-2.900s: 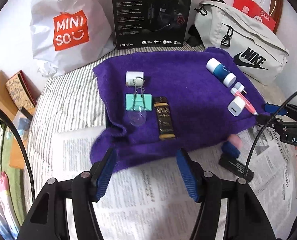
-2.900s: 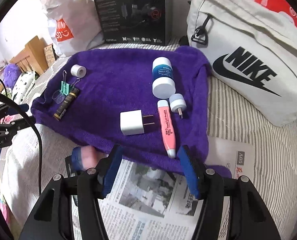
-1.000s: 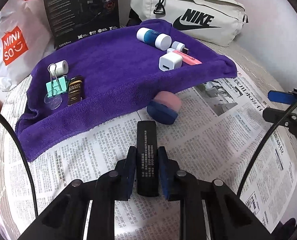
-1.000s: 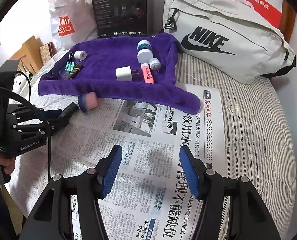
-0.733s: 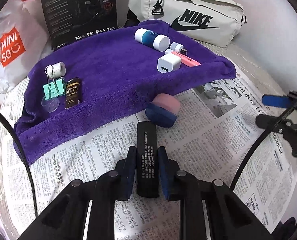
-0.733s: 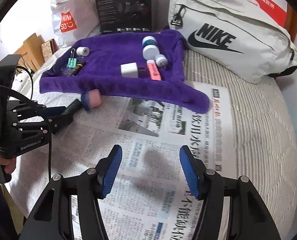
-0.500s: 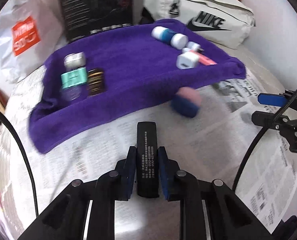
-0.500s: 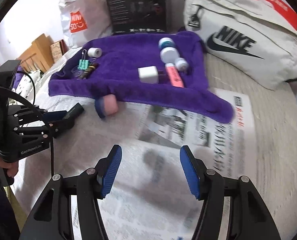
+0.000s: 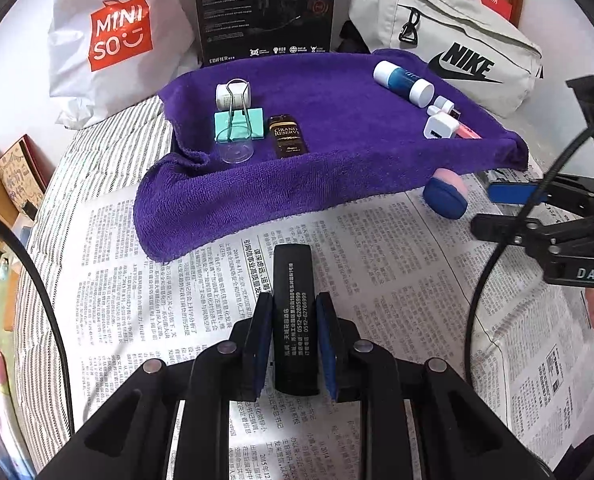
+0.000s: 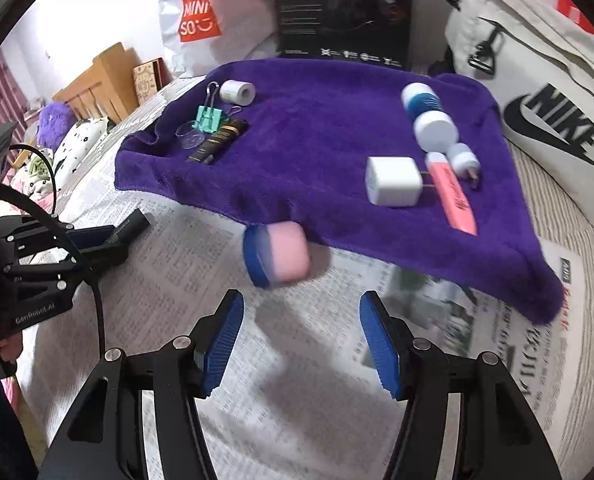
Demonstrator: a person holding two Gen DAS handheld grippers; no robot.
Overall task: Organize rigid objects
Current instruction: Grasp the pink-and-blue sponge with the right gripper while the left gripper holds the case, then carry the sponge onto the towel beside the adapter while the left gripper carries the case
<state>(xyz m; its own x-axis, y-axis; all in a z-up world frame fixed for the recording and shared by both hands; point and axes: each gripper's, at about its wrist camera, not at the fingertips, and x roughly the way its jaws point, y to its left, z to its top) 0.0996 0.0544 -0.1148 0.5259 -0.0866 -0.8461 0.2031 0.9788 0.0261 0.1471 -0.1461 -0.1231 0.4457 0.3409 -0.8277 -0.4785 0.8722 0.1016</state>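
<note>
My left gripper (image 9: 293,312) is shut on a black bar-shaped box with white print (image 9: 293,304), held over the newspaper just before the purple towel (image 9: 329,92). The same box (image 10: 131,224) shows in the right wrist view. My right gripper (image 10: 301,340) is open and empty, close behind a pink and blue case (image 10: 277,256) lying on the newspaper at the towel's front edge; the case also shows in the left wrist view (image 9: 445,196). On the towel lie a teal binder clip (image 9: 239,124), a dark Grand Reserve bar (image 9: 287,140), a white charger (image 10: 393,182), a pink tube (image 10: 455,196) and a blue-white bottle (image 10: 427,118).
Newspaper (image 9: 397,280) covers the striped bed. Behind the towel stand a Miniso bag (image 9: 117,32), a black headset box (image 9: 265,8) and a white Nike bag (image 9: 457,48). A white tape roll (image 9: 233,94) and a clear cap (image 9: 237,152) lie by the clip.
My left gripper closed on the black box and swung left with it to face the towel's left part. My right gripper moved forward and left, up close to the pink and blue case.
</note>
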